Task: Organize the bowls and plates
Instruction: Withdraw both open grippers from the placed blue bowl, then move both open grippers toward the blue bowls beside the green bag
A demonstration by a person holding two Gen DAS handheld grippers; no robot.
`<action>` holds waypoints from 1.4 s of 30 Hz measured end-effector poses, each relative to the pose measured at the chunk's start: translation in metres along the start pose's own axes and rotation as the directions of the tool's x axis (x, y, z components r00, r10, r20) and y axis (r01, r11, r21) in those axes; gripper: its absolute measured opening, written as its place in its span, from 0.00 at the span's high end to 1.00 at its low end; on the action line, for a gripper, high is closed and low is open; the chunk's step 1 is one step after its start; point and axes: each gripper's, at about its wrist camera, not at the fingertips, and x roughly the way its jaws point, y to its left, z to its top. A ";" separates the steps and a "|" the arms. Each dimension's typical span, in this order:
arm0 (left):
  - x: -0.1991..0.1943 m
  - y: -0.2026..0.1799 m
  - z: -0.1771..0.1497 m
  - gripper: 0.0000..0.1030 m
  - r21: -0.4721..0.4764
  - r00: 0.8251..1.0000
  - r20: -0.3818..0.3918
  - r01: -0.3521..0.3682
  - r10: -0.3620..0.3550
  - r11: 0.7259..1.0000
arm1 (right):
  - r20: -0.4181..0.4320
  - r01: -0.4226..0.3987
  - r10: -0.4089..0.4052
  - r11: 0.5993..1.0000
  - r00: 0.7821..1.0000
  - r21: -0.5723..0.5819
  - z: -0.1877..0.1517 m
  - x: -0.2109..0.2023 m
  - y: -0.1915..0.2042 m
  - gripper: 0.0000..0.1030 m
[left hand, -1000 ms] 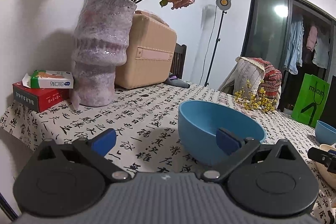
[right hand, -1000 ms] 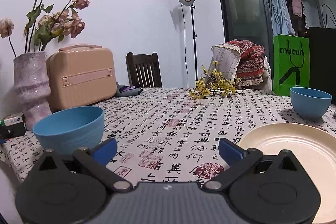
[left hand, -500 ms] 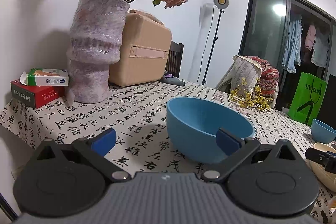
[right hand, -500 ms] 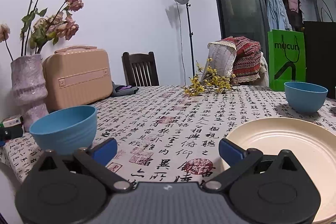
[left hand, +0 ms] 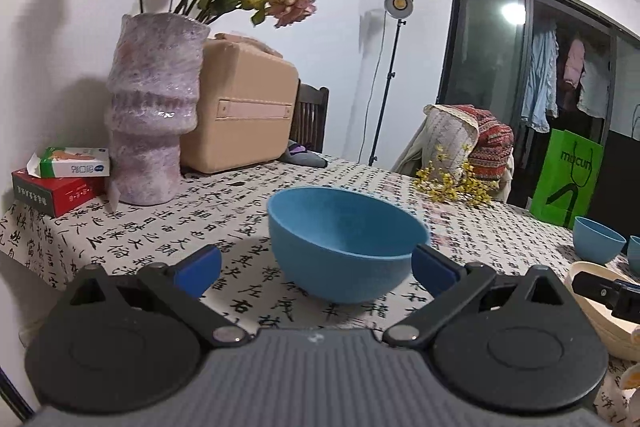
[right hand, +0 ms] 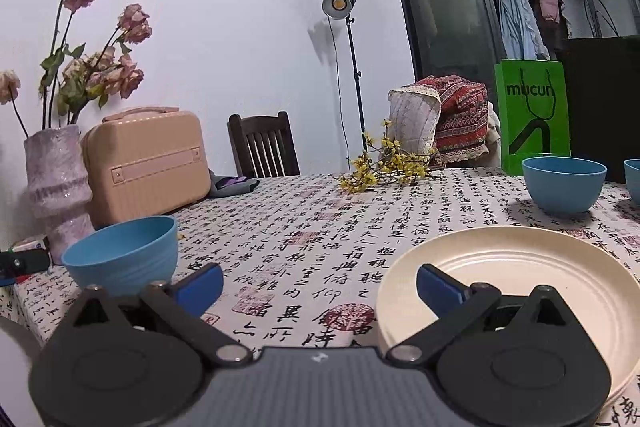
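Both grippers share a ribbed grey body, round black discs, silver pivot screws and blue-padded fingers.

Your left gripper stands spread, with the blue bowl blocking the way straight ahead. Bare tablecloth lies open to its left, up to the vase. Ahead of your right gripper, the cloth runs clear between bowl and cream plate.
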 end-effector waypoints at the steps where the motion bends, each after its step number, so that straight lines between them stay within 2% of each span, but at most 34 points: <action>1: -0.002 -0.003 0.000 0.00 0.004 1.000 0.001 0.004 -0.004 1.000 | 0.000 -0.008 0.008 1.000 1.000 -0.002 0.000 -0.002 -0.002 0.00; 18: -0.026 -0.042 -0.003 0.00 0.042 0.998 0.012 0.060 -0.061 0.997 | 0.009 -0.009 0.009 1.000 1.000 0.017 0.001 -0.030 -0.032 0.00; 30: -0.032 -0.071 -0.009 0.00 0.068 0.995 -0.005 0.102 -0.102 0.992 | 0.019 0.027 -0.027 0.999 0.999 0.022 0.006 -0.047 -0.055 0.00; 42: -0.021 -0.106 -0.009 0.00 0.092 0.982 -0.028 0.189 -0.187 0.978 | 0.030 0.084 -0.086 0.995 0.996 0.046 0.012 -0.060 -0.084 0.00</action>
